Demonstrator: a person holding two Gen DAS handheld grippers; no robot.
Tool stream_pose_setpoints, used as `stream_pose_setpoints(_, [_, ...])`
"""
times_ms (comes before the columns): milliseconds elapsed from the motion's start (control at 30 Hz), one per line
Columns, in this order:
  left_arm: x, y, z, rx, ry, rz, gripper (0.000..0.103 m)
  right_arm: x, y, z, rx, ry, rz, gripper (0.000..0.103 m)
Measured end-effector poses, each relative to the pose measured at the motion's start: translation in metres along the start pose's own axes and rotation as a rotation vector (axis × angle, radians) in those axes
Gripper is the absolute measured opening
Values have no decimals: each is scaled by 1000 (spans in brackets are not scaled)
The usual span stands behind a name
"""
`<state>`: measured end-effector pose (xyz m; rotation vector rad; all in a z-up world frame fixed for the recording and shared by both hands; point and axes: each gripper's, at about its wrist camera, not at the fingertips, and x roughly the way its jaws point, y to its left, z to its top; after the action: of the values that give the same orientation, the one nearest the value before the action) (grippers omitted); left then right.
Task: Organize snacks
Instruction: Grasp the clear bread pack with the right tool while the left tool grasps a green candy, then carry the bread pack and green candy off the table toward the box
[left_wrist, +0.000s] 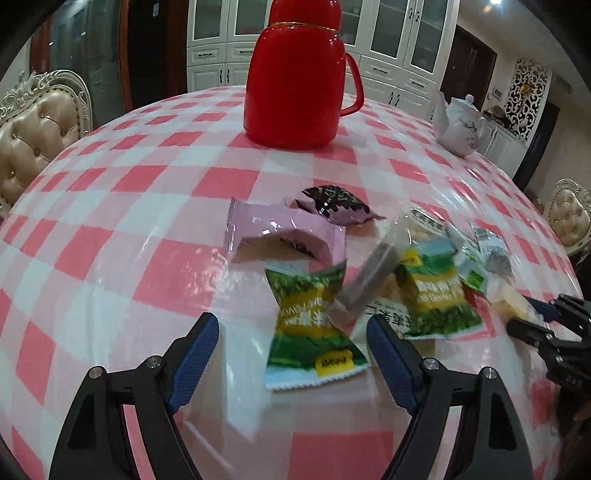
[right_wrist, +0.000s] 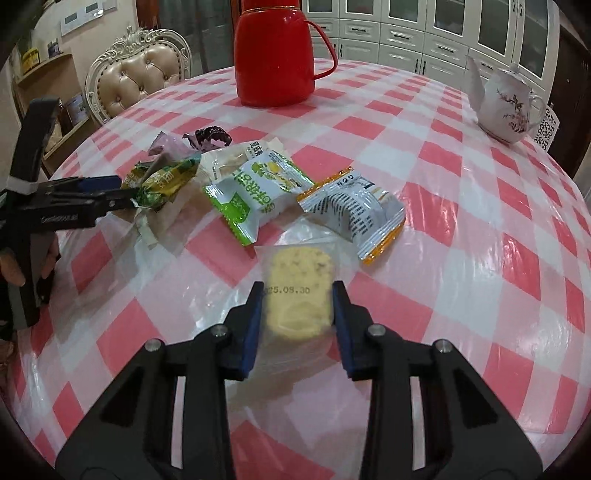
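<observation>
Several snack packets lie bunched on the pink checked tablecloth (left_wrist: 110, 229). My left gripper (left_wrist: 295, 347) is open, its blue pads either side of a green and yellow packet (left_wrist: 314, 325) that lies between them. Behind it lie a pink packet (left_wrist: 284, 236) and a dark packet (left_wrist: 336, 205). My right gripper (right_wrist: 297, 295) is shut on a clear-wrapped yellow cake (right_wrist: 299, 295). In the right wrist view a green and white packet (right_wrist: 255, 188) and a silver and orange packet (right_wrist: 354, 210) lie just beyond the cake. The left gripper (right_wrist: 125, 192) shows there at the left.
A red thermos jug (left_wrist: 295, 81) stands at the table's far middle. A white teapot (left_wrist: 460, 127) stands at the far right. Padded chairs (left_wrist: 33, 129) stand around the table. White cabinets line the back wall.
</observation>
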<state>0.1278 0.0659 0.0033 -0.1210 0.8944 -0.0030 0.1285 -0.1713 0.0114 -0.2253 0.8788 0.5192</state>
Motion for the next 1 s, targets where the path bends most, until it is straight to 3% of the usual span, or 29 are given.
stream_pose_setpoints(67, [4, 2, 3, 23, 9, 43, 78, 0, 0, 0, -3, 1, -4, 40])
stream_pose_setpoints(133, [0, 5, 1, 54, -6, 84, 43, 0, 0, 0, -1, 0, -2, 40])
stream_pose_setpoints(200, [-6, 9, -1, 56, -5, 46, 32, 0, -1, 0, 3, -1, 2, 40])
stream_pose_setpoints(400, [-33, 20, -19, 9, -17, 5, 29, -1, -7, -1, 37, -9, -1, 39])
stream_pose_setpoints(633, [-72, 9, -40, -15, -103, -21, 29, -14, -8, -8, 77, -49, 18, 39])
stream_pose_setpoints(833, [-92, 7, -61, -45, -124, -80, 29, -46, 22, -29, 80, -76, 18, 39])
stream_pose_setpoints(1000, [-119, -9, -80, -18, -163, -82, 29, -82, 55, -49, 99, -133, 62, 39])
